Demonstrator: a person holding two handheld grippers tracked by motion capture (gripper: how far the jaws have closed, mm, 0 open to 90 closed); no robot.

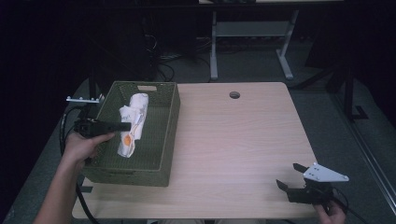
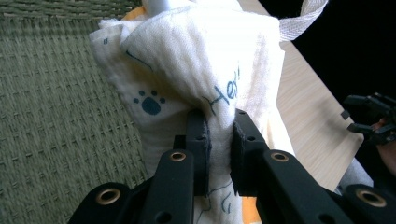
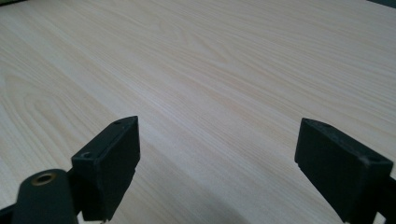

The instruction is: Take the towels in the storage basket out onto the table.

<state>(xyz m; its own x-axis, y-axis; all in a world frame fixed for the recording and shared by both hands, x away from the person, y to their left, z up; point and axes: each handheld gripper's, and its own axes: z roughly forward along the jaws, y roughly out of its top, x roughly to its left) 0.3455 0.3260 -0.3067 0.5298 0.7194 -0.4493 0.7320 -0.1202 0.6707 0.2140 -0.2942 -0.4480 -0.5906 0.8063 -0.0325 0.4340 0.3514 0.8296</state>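
A white printed cloth [image 1: 132, 122] with a blue paw print and orange patches hangs over the green woven basket [image 1: 164, 140] at the table's left. My left gripper [image 1: 125, 126] is shut on a fold of that cloth [image 2: 201, 79], its two black jaws pinching the fabric between them [image 2: 218, 140]. A second rolled white cloth [image 1: 139, 100] lies in the basket behind it. At the table's front right corner my right gripper [image 1: 288, 176] is held wide open just above the bare wood, nothing between its jaws [image 3: 217, 156].
The light wood table [image 1: 233, 140] has a round cable hole [image 1: 234, 94] near its far edge. A desk frame and cables stand on the floor beyond. In the left gripper view the other gripper [image 2: 371, 119] shows far off at the right.
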